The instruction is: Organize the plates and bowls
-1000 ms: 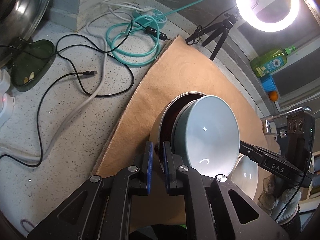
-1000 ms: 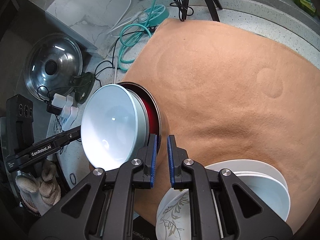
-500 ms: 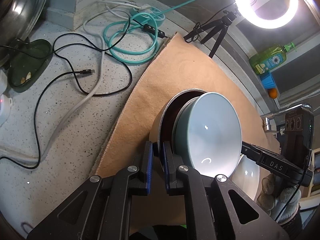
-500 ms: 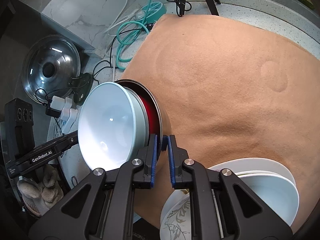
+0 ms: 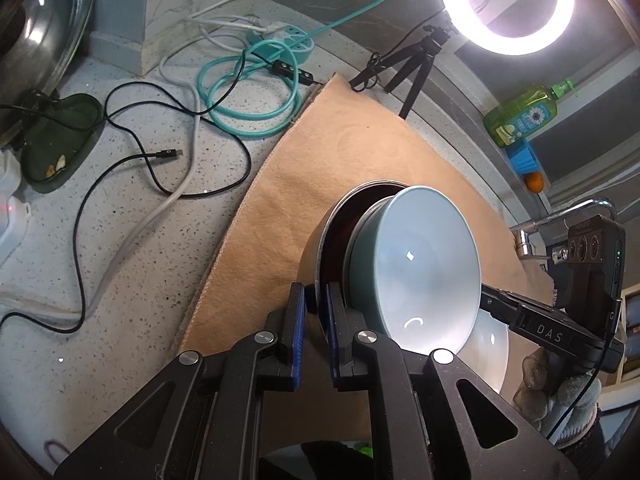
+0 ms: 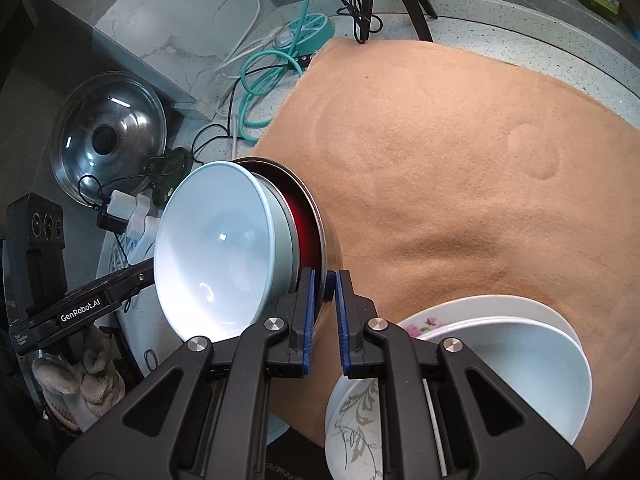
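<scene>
My left fingers (image 5: 316, 304) and right fingers (image 6: 325, 292) pinch the steel bowl's rim (image 5: 320, 240) — pale blue bowl (image 5: 424, 264) nested inside — unchanged since earlier.

Pale-blue bowl (image 5: 424, 264) nested in red-lined steel bowl (image 5: 336, 232), tilted; white plates (image 6: 520, 352) stacked nearby.

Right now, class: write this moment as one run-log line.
left gripper: shut on metal bowl rim | right gripper: shut on opposite rim | pale blue bowl: nested inside | stack: tilted above tan cloth
</scene>
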`<state>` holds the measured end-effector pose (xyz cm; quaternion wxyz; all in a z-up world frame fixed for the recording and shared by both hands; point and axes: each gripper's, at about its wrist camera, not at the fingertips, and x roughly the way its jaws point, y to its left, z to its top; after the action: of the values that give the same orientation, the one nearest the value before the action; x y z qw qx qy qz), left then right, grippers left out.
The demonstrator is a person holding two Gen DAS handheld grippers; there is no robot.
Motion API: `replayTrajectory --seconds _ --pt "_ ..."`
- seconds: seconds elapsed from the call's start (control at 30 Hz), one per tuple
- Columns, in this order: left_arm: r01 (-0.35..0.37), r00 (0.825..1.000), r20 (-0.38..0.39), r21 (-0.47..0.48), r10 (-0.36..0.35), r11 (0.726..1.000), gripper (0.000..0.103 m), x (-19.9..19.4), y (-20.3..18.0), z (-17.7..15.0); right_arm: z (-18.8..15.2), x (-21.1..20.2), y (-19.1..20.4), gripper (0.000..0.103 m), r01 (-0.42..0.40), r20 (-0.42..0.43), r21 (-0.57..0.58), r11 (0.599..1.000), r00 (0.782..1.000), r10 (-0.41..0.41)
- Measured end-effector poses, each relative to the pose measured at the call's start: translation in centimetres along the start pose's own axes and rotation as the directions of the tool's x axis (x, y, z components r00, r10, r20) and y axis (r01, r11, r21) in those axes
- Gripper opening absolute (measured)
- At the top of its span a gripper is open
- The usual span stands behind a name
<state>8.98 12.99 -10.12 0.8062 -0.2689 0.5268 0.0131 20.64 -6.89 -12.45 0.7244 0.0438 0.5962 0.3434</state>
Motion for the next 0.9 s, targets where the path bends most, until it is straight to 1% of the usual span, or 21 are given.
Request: replayTrajectory --seconds 0.27,0.5,0.73,0.9 --pt "0.039 0.999 0.003 0.063 -0.039 0.997 0.009 -1.5 -3.0 -0.5 -1.2 -4.0 -0.5 0.01 0.002 0.038 0.005 1.0 0.999 -0.002" --pt "0.084 0.996 -0.011 0.136 -0.084 0.987 0.009 -1.7 -6.7 -0.9 -3.0 -7.8 -2.7 0.01 0.016 0.076 0.044 0.999 0.997 -0.019" --pt "0.127 0.991 -0.065 0.197 -0.117 0.972 0.009 -0.4 -10.1 -1.8 -5.0 -10.7 -5.6 0.01 0.041 0.103 0.094 0.995 0.993 -0.051" --pt "0.146 0.986 -0.111 0.237 -0.123 0.96 0.009 0.9 -12.2 -2.7 -6.8 -12.1 -7.6 0.01 0.063 0.109 0.135 0.989 0.991 -0.078"
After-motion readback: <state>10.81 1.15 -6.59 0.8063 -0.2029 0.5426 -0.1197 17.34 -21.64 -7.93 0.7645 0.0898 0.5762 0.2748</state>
